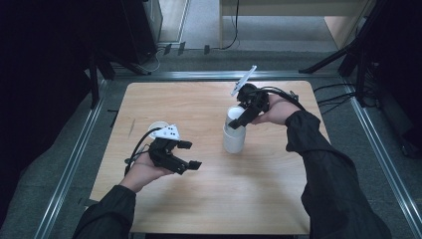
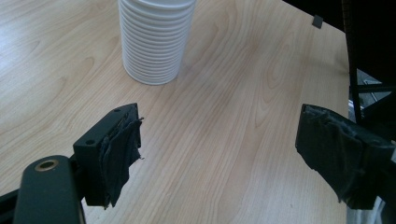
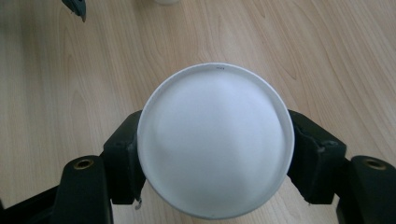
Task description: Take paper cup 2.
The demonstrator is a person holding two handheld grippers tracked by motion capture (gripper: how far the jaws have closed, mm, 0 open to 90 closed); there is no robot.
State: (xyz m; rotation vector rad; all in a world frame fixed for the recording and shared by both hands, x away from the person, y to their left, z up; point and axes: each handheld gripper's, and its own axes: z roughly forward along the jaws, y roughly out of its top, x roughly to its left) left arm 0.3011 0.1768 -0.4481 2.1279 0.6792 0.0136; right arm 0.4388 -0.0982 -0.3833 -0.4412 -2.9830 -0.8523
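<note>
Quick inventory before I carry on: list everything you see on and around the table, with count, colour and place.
Cup stack: one, white, ribbed sides, upright right of the table's centre.
Top cup: one, white, at the top of the stack, between the right jaws.
Lone cup: one, white, left of centre, behind the left gripper.
Table: one, light wood.
Cables: several, black, on the grey floor to the right of the table.
Left gripper: one, black, jaws wide open above the table, nothing between them.
Right gripper: one, black, jaws either side of the top cup.
Sleeves: two, black.
</note>
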